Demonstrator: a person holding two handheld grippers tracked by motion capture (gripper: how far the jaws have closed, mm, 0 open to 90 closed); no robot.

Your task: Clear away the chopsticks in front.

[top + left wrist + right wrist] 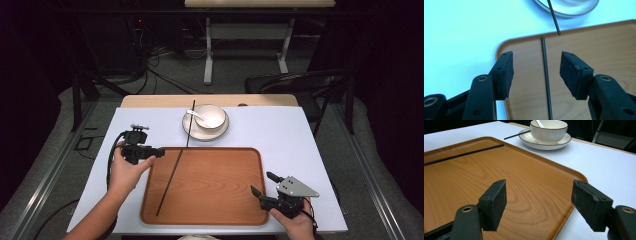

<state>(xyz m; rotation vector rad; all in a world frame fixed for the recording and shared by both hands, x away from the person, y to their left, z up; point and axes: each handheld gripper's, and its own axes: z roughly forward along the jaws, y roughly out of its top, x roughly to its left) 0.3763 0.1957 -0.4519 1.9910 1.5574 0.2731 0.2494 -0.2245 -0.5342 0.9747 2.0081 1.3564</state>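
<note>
A thin black chopstick (pixel 170 182) lies aslant on the left part of the wooden tray (pixel 215 200). In the left gripper view that chopstick (pixel 545 75) runs below the gap between the jaws, and the pads stand well clear of it. My left gripper (pixel 156 154) hovers open over the tray's far left corner. A second chopstick (pixel 188 137) rests with one end on the plate (pixel 222 131) and points at the tray. My right gripper (pixel 262 183) is open and holds nothing over the tray's near right corner (pixel 524 170).
A white bowl (pixel 210 116) with a spoon (pixel 196 115) in it stands on the plate beyond the tray. A white sheet (pixel 290 135) covers the table. A dark chair (pixel 295 82) stands past the far right edge.
</note>
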